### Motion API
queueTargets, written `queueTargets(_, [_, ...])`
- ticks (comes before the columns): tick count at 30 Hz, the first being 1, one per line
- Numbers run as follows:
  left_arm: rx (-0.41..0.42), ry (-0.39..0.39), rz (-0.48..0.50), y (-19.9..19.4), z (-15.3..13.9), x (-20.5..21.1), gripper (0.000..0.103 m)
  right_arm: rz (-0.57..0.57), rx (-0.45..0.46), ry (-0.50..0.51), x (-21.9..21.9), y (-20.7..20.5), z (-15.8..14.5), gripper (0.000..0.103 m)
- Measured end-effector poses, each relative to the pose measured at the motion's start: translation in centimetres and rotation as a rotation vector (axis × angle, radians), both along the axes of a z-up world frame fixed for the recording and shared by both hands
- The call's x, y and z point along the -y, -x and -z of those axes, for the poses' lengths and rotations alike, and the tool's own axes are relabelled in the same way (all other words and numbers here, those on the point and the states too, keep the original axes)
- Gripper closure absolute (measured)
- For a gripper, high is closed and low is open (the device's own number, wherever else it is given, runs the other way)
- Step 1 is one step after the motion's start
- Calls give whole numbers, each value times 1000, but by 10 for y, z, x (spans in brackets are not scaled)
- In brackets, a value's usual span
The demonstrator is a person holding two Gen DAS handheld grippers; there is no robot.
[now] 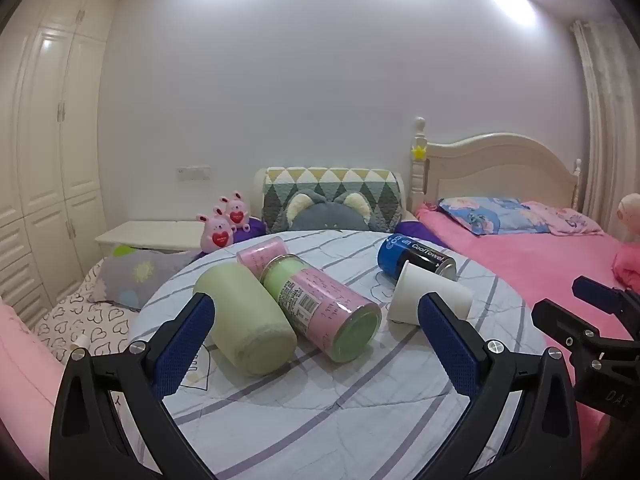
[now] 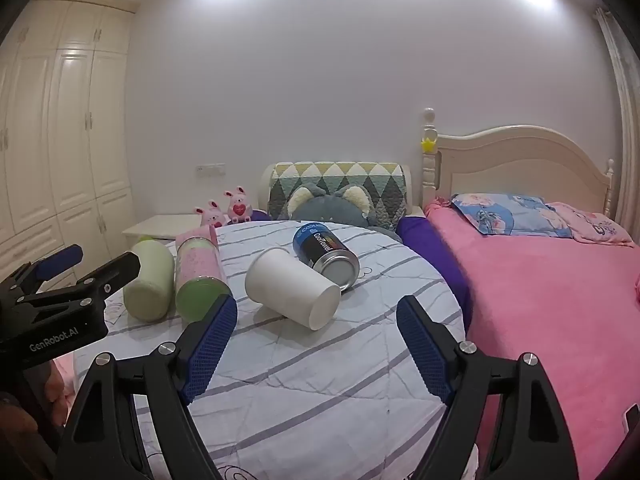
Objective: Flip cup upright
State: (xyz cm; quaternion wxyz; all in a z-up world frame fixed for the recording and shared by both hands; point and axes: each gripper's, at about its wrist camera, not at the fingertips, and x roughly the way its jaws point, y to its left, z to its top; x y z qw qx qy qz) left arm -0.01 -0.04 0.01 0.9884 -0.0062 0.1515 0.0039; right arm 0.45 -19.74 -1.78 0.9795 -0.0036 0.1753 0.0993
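Right wrist view: white cup (image 2: pixel 294 288) on side, ahead of spread, empty right gripper (image 2: pixel 316 342); left gripper (image 1: pixel 316 330) likewise spread.

The left gripper (image 1: pixel 316 316) hangs over a striped round table (image 1: pixel 320 392), jaws wide apart and empty. A white cup (image 1: pixel 424 296) lies on its side just past the right fingertip, touching a blue can (image 1: pixel 412 258) behind it. Left of them lie a green roll (image 1: pixel 248 320) and a pink canister (image 1: pixel 320 304), side by side. The right gripper (image 1: pixel 592 312) shows at the right edge.
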Motion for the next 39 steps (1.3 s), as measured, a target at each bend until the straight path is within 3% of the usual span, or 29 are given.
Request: queueTargets(39, [37,-22,9,7,-4,0,0,1,-29,10,-1,3,4,20])
